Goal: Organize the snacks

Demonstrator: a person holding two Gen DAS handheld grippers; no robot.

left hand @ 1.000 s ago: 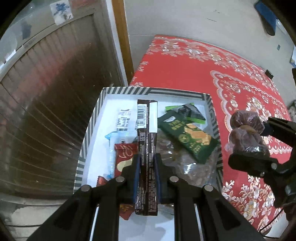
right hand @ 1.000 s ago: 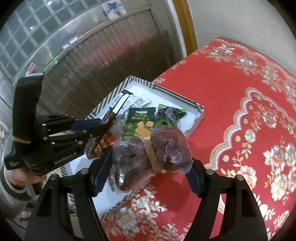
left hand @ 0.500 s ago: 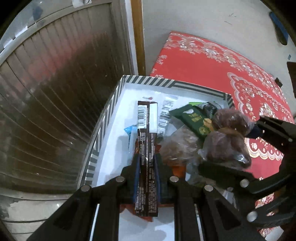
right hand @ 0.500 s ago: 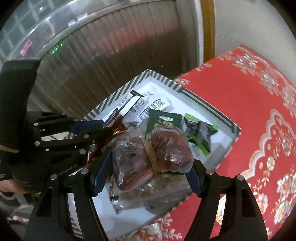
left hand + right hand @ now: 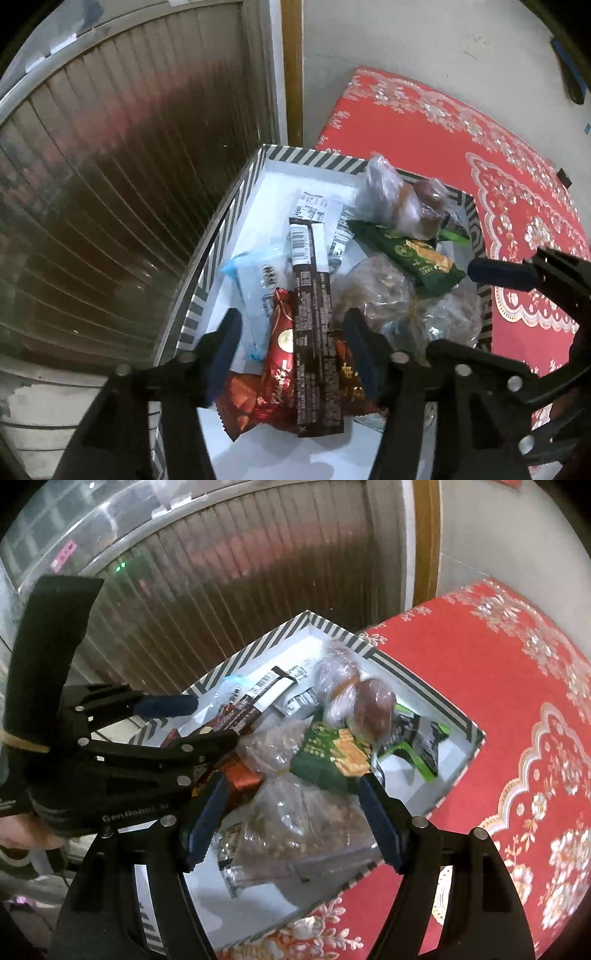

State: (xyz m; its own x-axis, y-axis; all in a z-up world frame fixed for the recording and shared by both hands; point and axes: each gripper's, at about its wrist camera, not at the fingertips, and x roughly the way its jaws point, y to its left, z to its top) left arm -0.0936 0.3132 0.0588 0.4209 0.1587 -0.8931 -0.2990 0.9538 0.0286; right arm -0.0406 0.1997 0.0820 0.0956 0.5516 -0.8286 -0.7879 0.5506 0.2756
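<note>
Red patterned table (image 5: 480,709) carrying striped box (image 5: 303,157), collecting snacks. Bagged brown buns (image 5: 354,701) dropped atop green packet (image 5: 328,753). Dark bar (image 5: 314,325) just released between left tongs (image 5: 291,354), opening. Right tongs (image 5: 291,816) wide, empty.

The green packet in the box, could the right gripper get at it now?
Probably yes: the right gripper is open and empty just over the green packet, though the brown bun pack overlaps its far end.

Black left tool (image 5: 291,345) with blue pads (image 5: 225,343) and silver screws.
</note>
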